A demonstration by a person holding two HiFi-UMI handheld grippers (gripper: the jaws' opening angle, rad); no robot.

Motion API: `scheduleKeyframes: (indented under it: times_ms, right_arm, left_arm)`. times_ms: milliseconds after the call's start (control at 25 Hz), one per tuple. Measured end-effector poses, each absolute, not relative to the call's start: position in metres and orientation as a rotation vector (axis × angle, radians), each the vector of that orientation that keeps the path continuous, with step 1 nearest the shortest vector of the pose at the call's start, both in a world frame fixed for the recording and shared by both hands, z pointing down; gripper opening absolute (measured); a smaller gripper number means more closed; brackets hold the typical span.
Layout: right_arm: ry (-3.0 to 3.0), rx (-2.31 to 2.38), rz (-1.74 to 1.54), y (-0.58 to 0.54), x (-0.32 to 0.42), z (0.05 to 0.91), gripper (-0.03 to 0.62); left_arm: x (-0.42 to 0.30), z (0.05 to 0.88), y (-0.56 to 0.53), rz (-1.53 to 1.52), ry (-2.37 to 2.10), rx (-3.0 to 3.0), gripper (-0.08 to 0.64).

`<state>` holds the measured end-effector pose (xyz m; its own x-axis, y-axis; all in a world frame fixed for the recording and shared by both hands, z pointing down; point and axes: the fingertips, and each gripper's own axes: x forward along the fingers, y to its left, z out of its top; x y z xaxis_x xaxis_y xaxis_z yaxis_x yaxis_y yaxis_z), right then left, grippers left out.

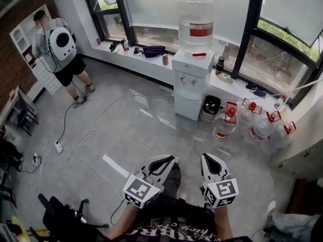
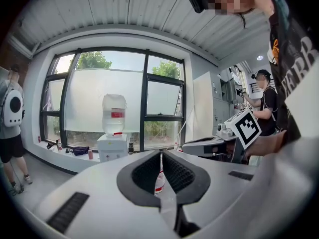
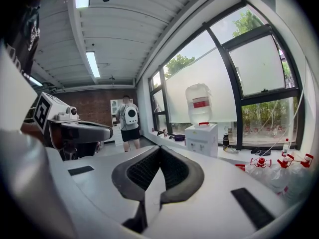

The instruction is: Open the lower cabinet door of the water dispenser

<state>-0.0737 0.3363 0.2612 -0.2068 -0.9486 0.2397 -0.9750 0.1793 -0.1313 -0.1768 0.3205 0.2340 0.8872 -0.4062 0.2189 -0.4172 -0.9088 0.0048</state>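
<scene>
The lower cabinet door (image 1: 187,106) of the water dispenser (image 1: 193,69) is closed, over by the windows across the floor (image 1: 126,135), well apart from the left gripper (image 1: 169,160) and right gripper (image 1: 208,158), both with jaws together on nothing.

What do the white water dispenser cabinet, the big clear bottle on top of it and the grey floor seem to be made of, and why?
White box-shaped dispenser cabinet: probably painted metal or plastic; smooth, even, matt faces.
Large clear bottle: likely see-through plastic; light passes through it.
Grey floor: polished tile or stone; it mirrors bright daylight in patches.
</scene>
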Motion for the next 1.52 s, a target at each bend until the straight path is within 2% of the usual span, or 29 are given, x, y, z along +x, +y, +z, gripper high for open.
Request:
scheduleKeyframes:
  times_ms: [320, 920, 1520]
  right_arm:
    - [-2.236, 2.001, 0.399, 0.276, -0.034, 0.269, 0.011]
    - [-2.147, 2.102, 0.426, 0.047, -0.016, 0.278, 0.011]
    - [-2.016, 2.073, 0.559, -0.001, -0.003, 0.333, 0.011]
  left_arm:
    - [-0.143, 0.249, 0.238, 0.328, -0.566, 3.001, 0.020]
    - [-0.129, 0.250, 0.021, 0.335, -0.393, 3.040, 0.020]
    - [-0.097, 0.290, -0.042, 0.400, -0.170, 3.021, 0.020]
